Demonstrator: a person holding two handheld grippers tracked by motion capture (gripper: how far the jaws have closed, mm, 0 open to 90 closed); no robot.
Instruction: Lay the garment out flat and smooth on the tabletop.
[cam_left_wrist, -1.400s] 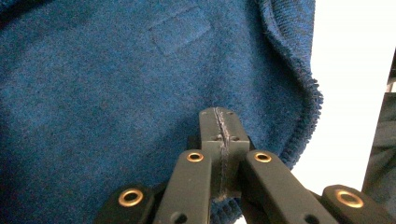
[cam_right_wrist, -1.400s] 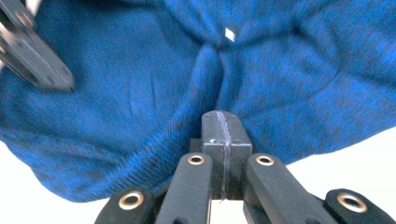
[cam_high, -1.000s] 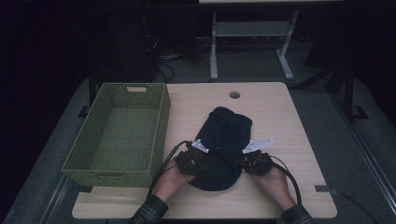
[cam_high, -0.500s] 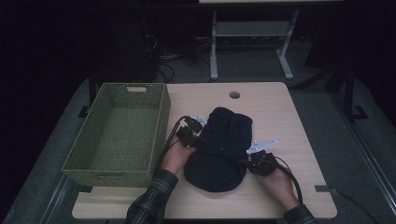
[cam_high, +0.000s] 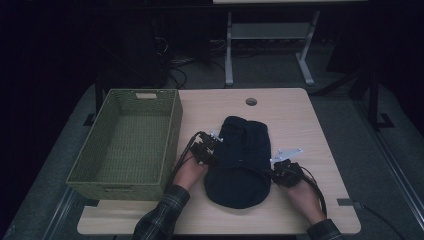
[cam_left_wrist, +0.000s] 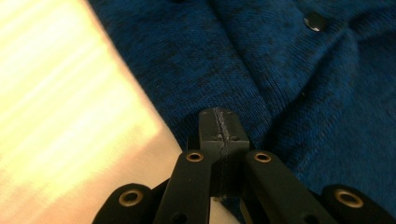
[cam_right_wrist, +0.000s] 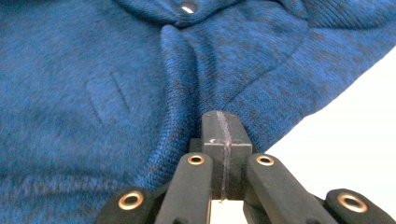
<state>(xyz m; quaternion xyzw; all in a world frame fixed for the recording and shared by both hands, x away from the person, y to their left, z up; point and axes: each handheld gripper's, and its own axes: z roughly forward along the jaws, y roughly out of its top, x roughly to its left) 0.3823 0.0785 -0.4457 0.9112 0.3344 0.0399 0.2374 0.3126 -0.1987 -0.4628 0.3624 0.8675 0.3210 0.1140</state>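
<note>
I am watching the dark blue knitted garment (cam_high: 240, 162) lying in a folded heap on the desk (cam_high: 300, 115), just right of the green woven basket (cam_high: 127, 142). My left claw (cam_high: 214, 142) is sitting at the garment's left edge, about halfway up it, its jaws pressed together with the tips touching the knit (cam_left_wrist: 299, 93). My right claw (cam_high: 276, 167) is resting at the garment's right edge, nearer to me, jaws likewise together against the fabric (cam_right_wrist: 116, 93); whether either is pinching cloth I cannot tell.
</note>
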